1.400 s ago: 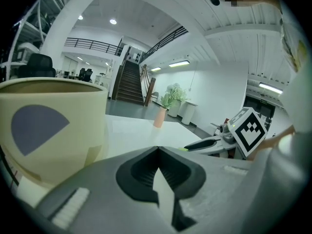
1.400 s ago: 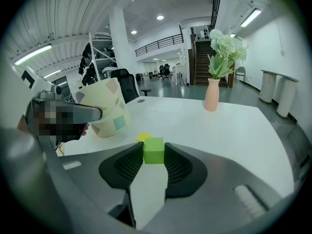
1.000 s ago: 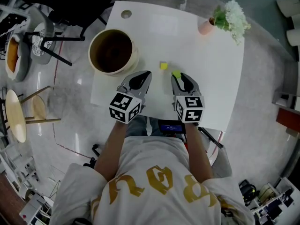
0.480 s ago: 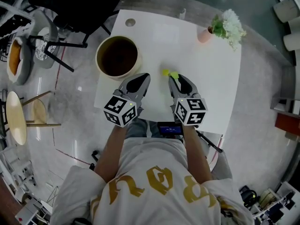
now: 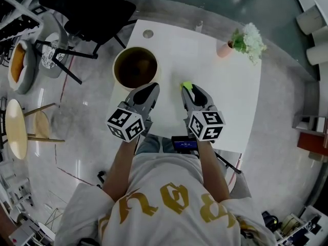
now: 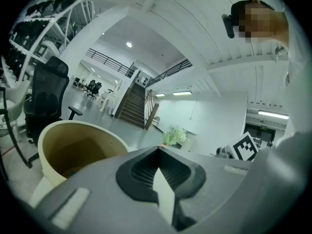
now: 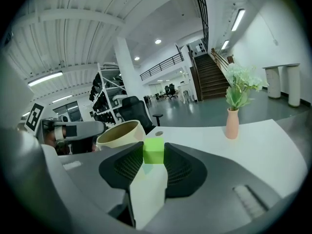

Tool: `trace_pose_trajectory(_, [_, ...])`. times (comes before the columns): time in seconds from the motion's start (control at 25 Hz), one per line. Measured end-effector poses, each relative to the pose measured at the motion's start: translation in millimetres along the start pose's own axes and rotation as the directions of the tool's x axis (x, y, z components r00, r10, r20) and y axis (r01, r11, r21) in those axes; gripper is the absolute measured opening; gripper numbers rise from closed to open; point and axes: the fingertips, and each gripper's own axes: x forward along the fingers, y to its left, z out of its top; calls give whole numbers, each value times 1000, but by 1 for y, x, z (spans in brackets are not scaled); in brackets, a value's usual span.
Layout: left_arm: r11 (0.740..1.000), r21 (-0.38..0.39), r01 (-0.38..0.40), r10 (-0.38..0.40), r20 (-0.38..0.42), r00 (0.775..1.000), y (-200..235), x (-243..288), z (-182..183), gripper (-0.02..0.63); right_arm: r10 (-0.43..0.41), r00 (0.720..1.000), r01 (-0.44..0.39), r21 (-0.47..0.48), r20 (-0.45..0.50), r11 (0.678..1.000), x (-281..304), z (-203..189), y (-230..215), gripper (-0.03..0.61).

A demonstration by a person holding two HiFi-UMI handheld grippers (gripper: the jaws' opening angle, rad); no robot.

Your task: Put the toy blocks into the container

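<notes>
My right gripper is shut on a lime-green toy block, which shows pinched between the jaw tips in the right gripper view. The round cream container stands open on the table's left part, to the left of and just beyond that block. My left gripper is shut with nothing in it, at the container's near right rim. The left gripper view has the container close at the left. No yellow block is in sight.
The white table carries a pink vase of white flowers at its far right corner and a round hole at the far left. A black office chair and stools stand on the floor to the left. A phone lies at the near edge.
The right gripper has carried the green block leftward, closer to the container. The yellow block seen on the table earlier is no longer visible. The left gripper stays shut beside the container.
</notes>
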Motion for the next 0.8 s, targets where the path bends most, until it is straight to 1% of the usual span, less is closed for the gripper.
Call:
trace_pose_trajectory(0.2, [999,22,-44,44,-8,999,14,-11,6,0,29,999,-29,-12,25,1000,6,11,15,156])
trace_pose_trajectory(0.4, [996,28,-89,88,16,996,28,-26,15,1,60,997,-59,-35,43,998,11,22,31,156])
trace_pose_trajectory(0.68, [989,55,-139,137,35,990,46,-40,28,0,93,995,-91,-62,44,994,22,29,49,156])
trace_pose_trajectory(0.8, [986,54,-157,155,40,987,54,-46,30,1,115,993,-111,-72,40,991,28,31,58,156])
